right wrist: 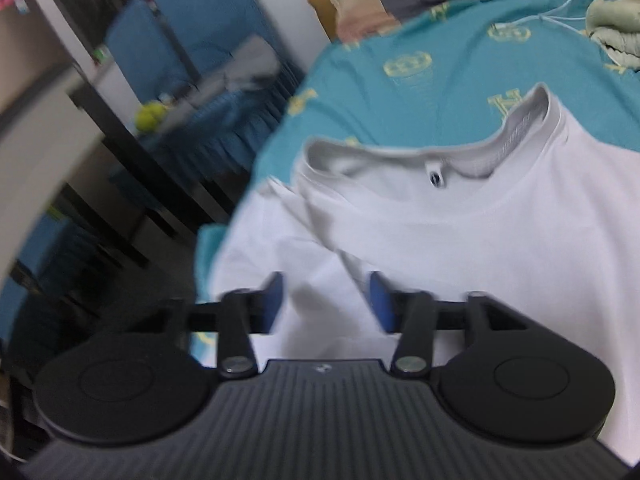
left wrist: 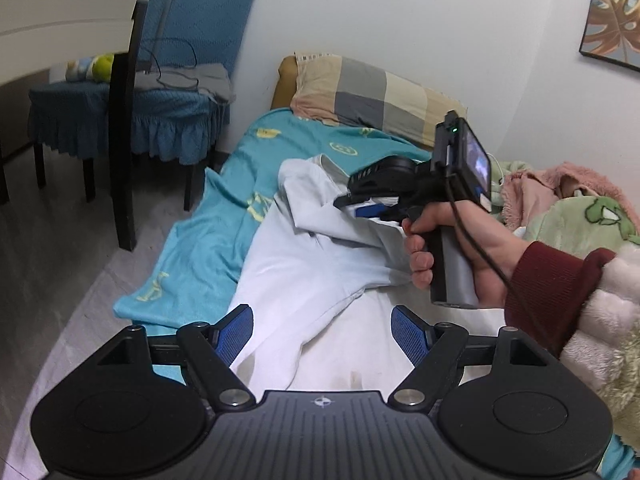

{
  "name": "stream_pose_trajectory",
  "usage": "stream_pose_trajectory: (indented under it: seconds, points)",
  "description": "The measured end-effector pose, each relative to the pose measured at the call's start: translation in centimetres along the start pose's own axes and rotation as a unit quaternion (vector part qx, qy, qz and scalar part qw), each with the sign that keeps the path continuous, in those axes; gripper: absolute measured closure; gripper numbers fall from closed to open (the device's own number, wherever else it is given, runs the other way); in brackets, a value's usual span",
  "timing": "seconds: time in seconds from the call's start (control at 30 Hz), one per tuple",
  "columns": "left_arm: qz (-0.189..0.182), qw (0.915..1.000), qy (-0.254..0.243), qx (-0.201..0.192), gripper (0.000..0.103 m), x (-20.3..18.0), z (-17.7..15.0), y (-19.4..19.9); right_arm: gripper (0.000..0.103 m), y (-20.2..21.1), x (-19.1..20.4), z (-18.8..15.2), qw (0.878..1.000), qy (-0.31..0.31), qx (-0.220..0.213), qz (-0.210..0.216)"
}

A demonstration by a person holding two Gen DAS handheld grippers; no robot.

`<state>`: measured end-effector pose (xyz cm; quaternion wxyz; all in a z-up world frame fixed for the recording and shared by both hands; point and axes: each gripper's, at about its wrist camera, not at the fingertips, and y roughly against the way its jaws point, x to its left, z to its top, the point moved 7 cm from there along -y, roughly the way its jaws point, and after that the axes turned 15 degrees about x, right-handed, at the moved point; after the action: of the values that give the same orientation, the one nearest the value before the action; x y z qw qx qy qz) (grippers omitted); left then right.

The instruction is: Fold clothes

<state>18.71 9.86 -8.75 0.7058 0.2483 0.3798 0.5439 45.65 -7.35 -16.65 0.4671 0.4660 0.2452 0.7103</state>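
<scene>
A white T-shirt (left wrist: 304,264) lies on a teal bedspread (left wrist: 224,216), with one side folded over its middle. My left gripper (left wrist: 322,332) is open just above the shirt's lower part, and holds nothing. My right gripper (left wrist: 368,208), held in a hand, hovers over the folded part near the collar. In the right wrist view the T-shirt (right wrist: 460,248) fills the middle with its collar (right wrist: 436,152) toward the top. The right gripper (right wrist: 326,300) is open there, its blue pads (right wrist: 380,300) on either side of a fold of white cloth.
A checked pillow (left wrist: 372,96) lies at the head of the bed against the white wall. A green and pink blanket (left wrist: 568,208) is heaped at the right. Blue-covered chairs (left wrist: 160,92) and a dark table leg (left wrist: 124,140) stand left of the bed.
</scene>
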Motion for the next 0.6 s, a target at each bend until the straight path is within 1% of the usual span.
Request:
stream_pose_trajectory:
  seconds: [0.03,0.07,0.1,0.13,0.23,0.33,0.37,0.43,0.5,0.53,0.6]
  points:
    - [-0.003,1.0,0.004,0.001,0.025,0.1,-0.1,0.0,0.09,0.1,0.2,-0.1,1.0,0.009,-0.003,0.004]
    - [-0.006,0.9999,0.009,0.0,0.025,0.2,-0.2,0.1,0.098,0.1,0.5,-0.3,1.0,0.018,-0.006,0.007]
    - [-0.009,0.9998,0.015,-0.002,0.025,0.4,-0.2,0.3,0.098,0.2,0.8,-0.4,1.0,0.027,-0.01,0.011]
    - [-0.011,0.9998,0.017,-0.005,0.025,0.4,-0.3,0.6,0.098,0.7,1.0,-0.3,0.999,0.03,-0.023,0.015]
    - [-0.015,0.9996,0.02,-0.014,0.025,0.3,-0.5,1.4,0.099,3.2,1.1,1.0,0.996,0.016,-0.088,0.023]
    - [-0.01,0.9997,0.015,-0.017,0.025,-0.1,-0.8,1.7,0.099,4.9,-0.3,3.0,0.989,-0.02,-0.145,-0.009]
    - [-0.006,0.9998,0.013,-0.016,0.025,-0.2,-0.8,1.6,0.099,5.0,-1.3,3.5,0.987,-0.036,-0.154,-0.026]
    - [0.0,0.9999,0.012,-0.012,0.025,-0.2,-0.9,1.3,0.098,4.7,-3.5,4.3,0.982,-0.066,-0.163,-0.063]
    - [0.005,0.9999,0.013,-0.008,0.025,-0.1,-1.0,0.9,0.098,3.8,-5.7,4.6,0.98,-0.087,-0.157,-0.092]
    - [0.008,0.9999,0.012,-0.004,0.025,0.0,-1.0,0.6,0.098,3.2,-6.6,4.7,0.979,-0.094,-0.151,-0.101]
    - [0.014,0.9999,0.009,0.004,0.025,0.0,-1.2,-0.1,0.098,2.0,-7.8,4.5,0.98,-0.101,-0.135,-0.102]
